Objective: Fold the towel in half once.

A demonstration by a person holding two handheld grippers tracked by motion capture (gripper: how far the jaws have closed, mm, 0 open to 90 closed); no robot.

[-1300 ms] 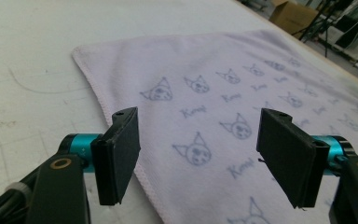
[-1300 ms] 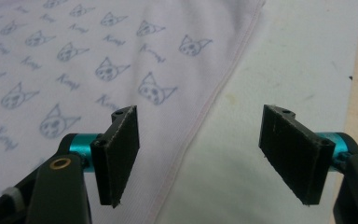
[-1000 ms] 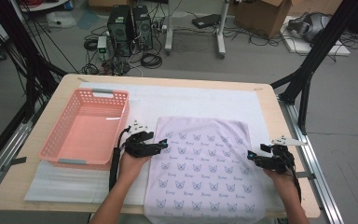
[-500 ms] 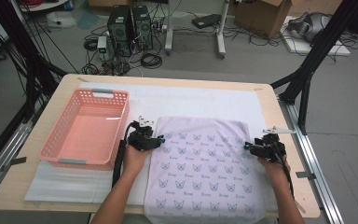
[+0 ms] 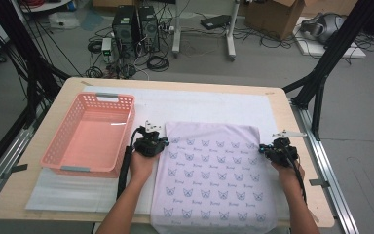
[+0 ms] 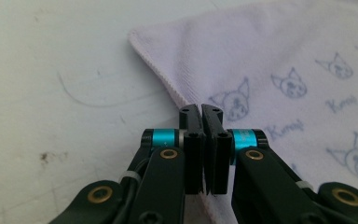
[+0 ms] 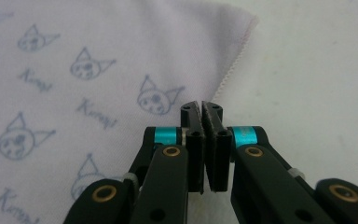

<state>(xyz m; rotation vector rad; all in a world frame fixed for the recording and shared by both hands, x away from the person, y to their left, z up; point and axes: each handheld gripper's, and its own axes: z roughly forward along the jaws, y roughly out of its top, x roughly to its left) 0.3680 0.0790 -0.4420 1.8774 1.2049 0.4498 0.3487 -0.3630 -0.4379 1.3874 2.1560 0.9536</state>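
Both forearms come in from the six o'clock edge of the high view and point toward twelve o'clock. The left forearm leans a little toward one o'clock, and its hand holds the left gripper (image 5: 151,142), with a black cable hanging along the forearm toward six o'clock. The right forearm leans toward eleven o'clock, and its hand holds the right gripper (image 5: 275,150); the grey plate on it points toward three o'clock. The two grippers are well apart, nearly at the same height in the view. Both have just been closing their jaws. In each gripper view the two black jaws now stand upright and pressed together.
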